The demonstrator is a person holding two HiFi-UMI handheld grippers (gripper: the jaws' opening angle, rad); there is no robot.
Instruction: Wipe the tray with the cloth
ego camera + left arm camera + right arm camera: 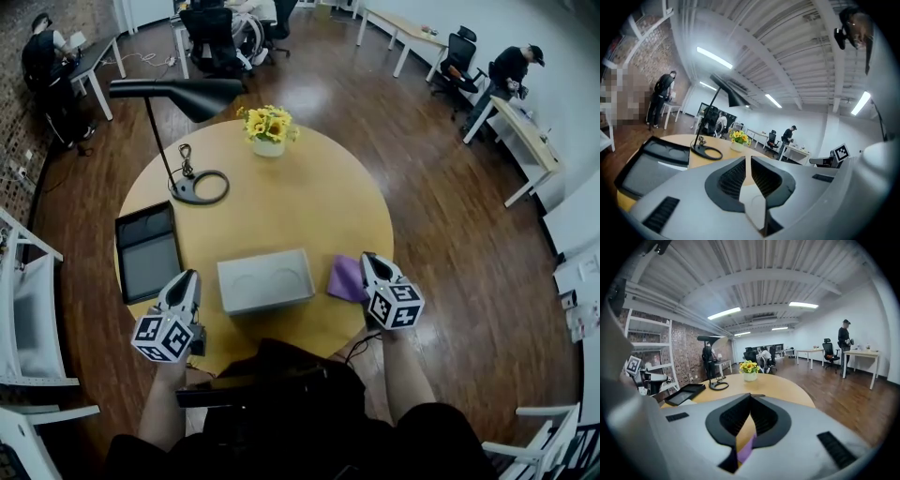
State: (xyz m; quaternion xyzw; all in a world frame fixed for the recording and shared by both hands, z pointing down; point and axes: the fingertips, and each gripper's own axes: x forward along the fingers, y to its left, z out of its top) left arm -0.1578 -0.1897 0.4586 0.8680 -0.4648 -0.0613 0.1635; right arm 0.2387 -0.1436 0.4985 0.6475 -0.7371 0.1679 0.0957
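The grey tray point(265, 280) lies flat near the front of the round yellow table point(309, 197), with two shallow round dents in it. A purple cloth point(346, 277) lies on the table just right of the tray. My left gripper point(187, 277) hovers just left of the tray, jaws shut and empty; its own view shows the left gripper point(746, 159) pointing across the table. My right gripper point(367, 258) sits over the cloth's right edge, shut, holding nothing. In the right gripper view, the cloth point(745, 453) shows below the right gripper point(750, 397).
A black tray point(147, 250) lies at the table's left edge. A black desk lamp point(192, 183) and a pot of yellow flowers point(268, 127) stand at the back. White chairs point(28, 319) stand to the left. People work at desks far off.
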